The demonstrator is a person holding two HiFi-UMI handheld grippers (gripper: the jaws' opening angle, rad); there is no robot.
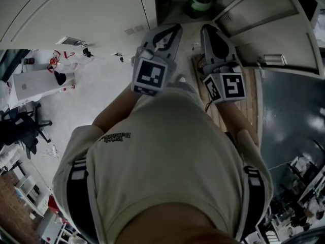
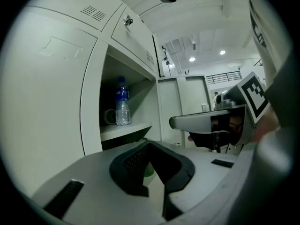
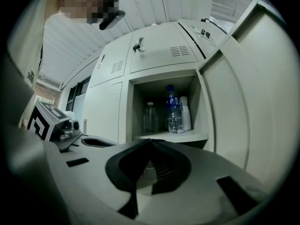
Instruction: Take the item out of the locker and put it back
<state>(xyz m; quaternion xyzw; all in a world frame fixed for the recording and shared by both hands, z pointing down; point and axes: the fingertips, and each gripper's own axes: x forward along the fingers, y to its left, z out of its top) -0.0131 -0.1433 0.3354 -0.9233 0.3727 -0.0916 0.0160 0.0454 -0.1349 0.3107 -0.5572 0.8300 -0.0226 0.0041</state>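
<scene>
The locker compartment (image 3: 164,136) stands open ahead of both grippers. On its shelf are a water bottle with a blue label (image 3: 174,110), a clear bottle (image 3: 150,117) to its left and a white stack of cups (image 3: 186,113) to its right. In the left gripper view the blue-label bottle (image 2: 123,102) stands on the shelf with a greenish mug (image 2: 108,117) behind it. My left gripper (image 2: 150,143) and right gripper (image 3: 150,141) are both shut with nothing in them, held side by side short of the shelf. In the head view the left gripper (image 1: 170,29) and right gripper (image 1: 210,30) point at the locker.
The open locker door (image 3: 243,78) hangs at the right of the compartment. Closed locker doors with keys (image 3: 137,46) lie above and to the left. A green object (image 1: 201,1) sits in the locker opening. An office chair (image 1: 23,128) and a white table (image 1: 35,83) stand behind, left.
</scene>
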